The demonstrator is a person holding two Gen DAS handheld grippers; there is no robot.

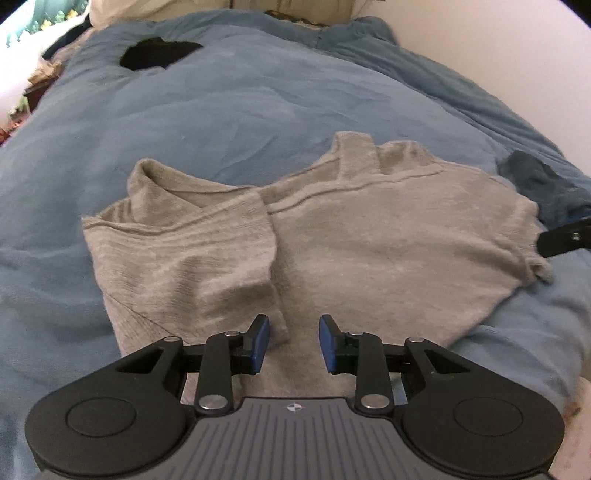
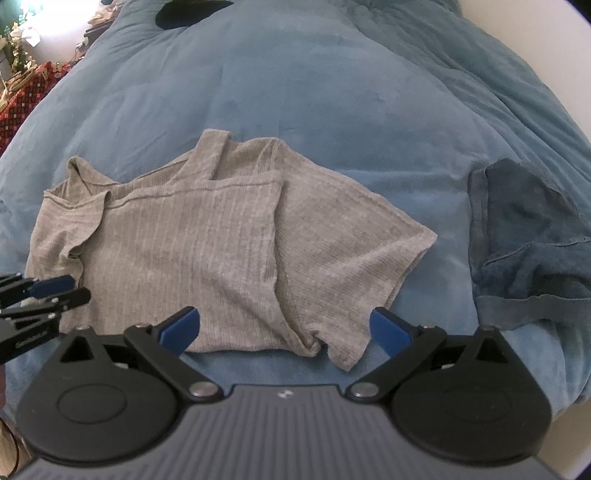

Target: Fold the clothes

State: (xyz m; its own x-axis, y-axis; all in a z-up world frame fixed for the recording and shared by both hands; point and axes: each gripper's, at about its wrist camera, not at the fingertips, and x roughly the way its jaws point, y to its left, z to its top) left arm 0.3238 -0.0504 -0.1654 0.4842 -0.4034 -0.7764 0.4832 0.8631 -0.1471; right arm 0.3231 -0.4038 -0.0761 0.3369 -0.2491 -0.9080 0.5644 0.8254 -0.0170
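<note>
Grey top (image 2: 207,240) between wide right tool (image 2: 284,325); dark-blue garment (image 2: 528,251) fully visible only here; left tool (image 1: 293,343) narrow, empty.

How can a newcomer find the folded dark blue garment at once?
Start at the blue blanket covering the bed. Find the grey ribbed top at its middle; the dark blue garment lies to its right, apart from it. Unlike the black cloth far behind, it is blue.

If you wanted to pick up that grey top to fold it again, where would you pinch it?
Probably the near right bottom corner of the grey top, coming from the near side. There the hem puckers up off the blue blanket, giving a raised edge for the open right gripper to close on.
</note>
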